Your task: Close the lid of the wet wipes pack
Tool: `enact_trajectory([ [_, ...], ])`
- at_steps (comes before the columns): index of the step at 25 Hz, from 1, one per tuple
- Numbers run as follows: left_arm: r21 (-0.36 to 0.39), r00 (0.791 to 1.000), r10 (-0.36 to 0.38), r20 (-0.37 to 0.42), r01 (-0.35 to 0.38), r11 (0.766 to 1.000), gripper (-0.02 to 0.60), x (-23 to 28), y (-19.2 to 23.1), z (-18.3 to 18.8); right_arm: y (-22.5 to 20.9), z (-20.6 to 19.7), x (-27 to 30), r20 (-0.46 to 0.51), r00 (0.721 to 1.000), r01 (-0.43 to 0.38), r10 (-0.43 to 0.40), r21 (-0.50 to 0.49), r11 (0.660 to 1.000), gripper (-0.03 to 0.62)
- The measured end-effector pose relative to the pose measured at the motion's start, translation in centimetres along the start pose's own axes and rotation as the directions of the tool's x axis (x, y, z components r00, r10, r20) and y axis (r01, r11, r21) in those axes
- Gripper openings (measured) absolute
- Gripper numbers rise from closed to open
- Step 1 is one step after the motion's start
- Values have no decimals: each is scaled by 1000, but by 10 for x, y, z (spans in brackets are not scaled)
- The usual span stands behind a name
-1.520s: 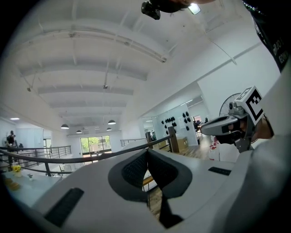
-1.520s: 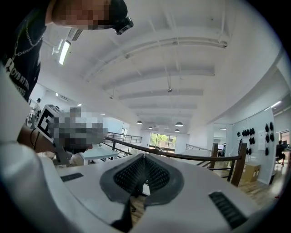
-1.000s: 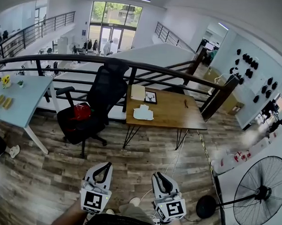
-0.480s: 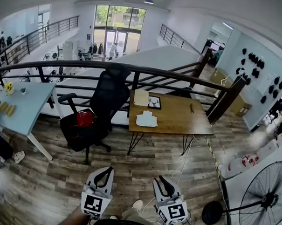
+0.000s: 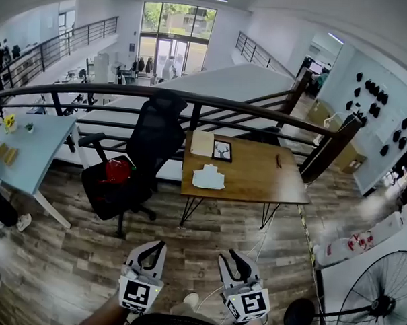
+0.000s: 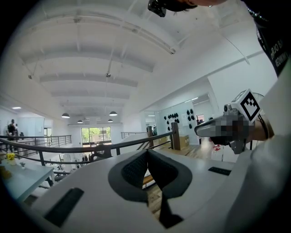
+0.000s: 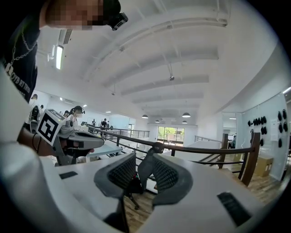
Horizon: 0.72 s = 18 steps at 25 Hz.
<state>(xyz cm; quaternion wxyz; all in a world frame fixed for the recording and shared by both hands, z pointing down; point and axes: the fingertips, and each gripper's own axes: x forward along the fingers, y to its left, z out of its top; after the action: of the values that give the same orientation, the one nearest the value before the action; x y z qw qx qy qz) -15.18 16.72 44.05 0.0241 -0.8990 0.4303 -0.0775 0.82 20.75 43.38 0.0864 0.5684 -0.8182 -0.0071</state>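
The white wet wipes pack (image 5: 208, 177) lies on the near left part of a wooden table (image 5: 257, 177), well ahead of me across the plank floor. Both grippers are held low in front of my body, far from the pack. My left gripper (image 5: 150, 247) (image 6: 147, 154) has its pads touching at the tips and holds nothing. My right gripper (image 5: 234, 257) (image 7: 144, 161) is opening: a narrow gap shows between its pads, with only the distant chair seen through it. Whether the pack's lid is up or down is too small to tell.
A black office chair (image 5: 140, 156) with a red item (image 5: 117, 169) on its seat stands left of the table. A framed picture (image 5: 222, 150) and a pale sheet (image 5: 202, 143) lie on the table's far side. A dark railing (image 5: 213, 101) runs behind it. A floor fan (image 5: 379, 301) stands at right, a light blue table (image 5: 29, 147) at left.
The view has shifted toward the wooden table, with both grippers carried along. The right gripper's pads have parted slightly; the left pair stays together.
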Motion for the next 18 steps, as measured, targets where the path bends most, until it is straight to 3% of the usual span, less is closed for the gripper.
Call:
enact_trajectory([
  [7, -7, 999, 32, -15, -32, 999, 28, 37, 3, 6, -24, 4, 27, -12, 998, -67, 67, -19, 998, 130],
  [12, -43, 999, 42, -32, -43, 998, 28, 68, -1, 4, -53, -4, 37, -19, 996, -83, 83, -10, 996, 130],
  [18, -25, 998, 45, -46, -46, 999, 28, 99, -18, 3, -91, -12, 42, -13, 996, -87, 87, -2, 996, 130],
])
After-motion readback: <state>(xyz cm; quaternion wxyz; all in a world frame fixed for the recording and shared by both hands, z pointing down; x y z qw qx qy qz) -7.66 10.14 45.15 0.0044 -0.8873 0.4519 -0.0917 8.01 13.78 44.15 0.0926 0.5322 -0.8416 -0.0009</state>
